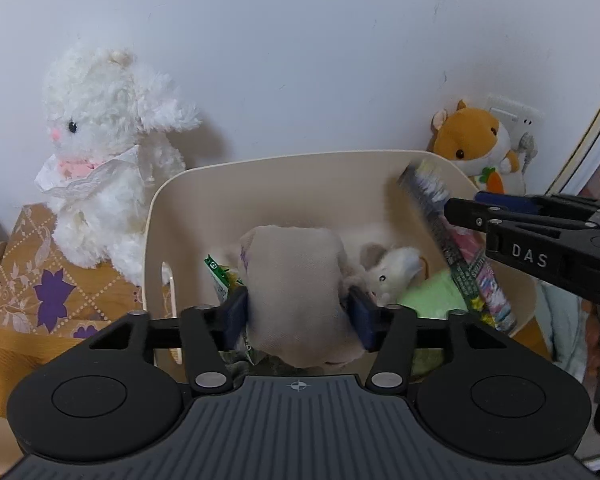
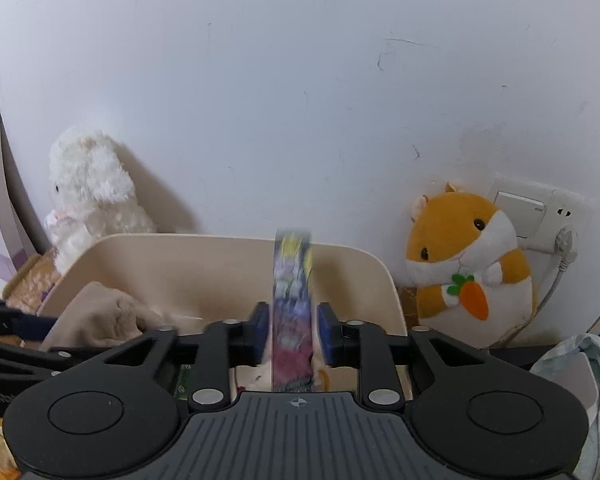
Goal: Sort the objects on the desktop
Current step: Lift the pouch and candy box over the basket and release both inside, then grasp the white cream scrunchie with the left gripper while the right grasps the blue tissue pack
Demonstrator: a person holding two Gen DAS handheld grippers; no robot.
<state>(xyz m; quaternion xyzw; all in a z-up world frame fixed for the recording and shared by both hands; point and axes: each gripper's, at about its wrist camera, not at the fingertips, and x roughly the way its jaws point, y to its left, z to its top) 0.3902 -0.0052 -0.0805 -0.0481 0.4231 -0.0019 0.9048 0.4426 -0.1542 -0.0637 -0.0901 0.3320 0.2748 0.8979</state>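
Left gripper (image 1: 298, 312) clamped on beige cloth bundle (image 1: 296, 280) above cream bin (image 1: 260, 176), right gripper (image 2: 290, 334) slightly parted around blurred colourful packet (image 2: 292, 304), contact unclear, over same bin, white plush rabbit (image 1: 100, 152) left of bin, hamster plush (image 2: 468, 264) right.

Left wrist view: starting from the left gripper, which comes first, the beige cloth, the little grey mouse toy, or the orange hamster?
1. Beige cloth, held between the left gripper jaws.
2. Grey mouse toy, just right, inside the bin.
3. Orange hamster, far right, against the wall behind the bin.
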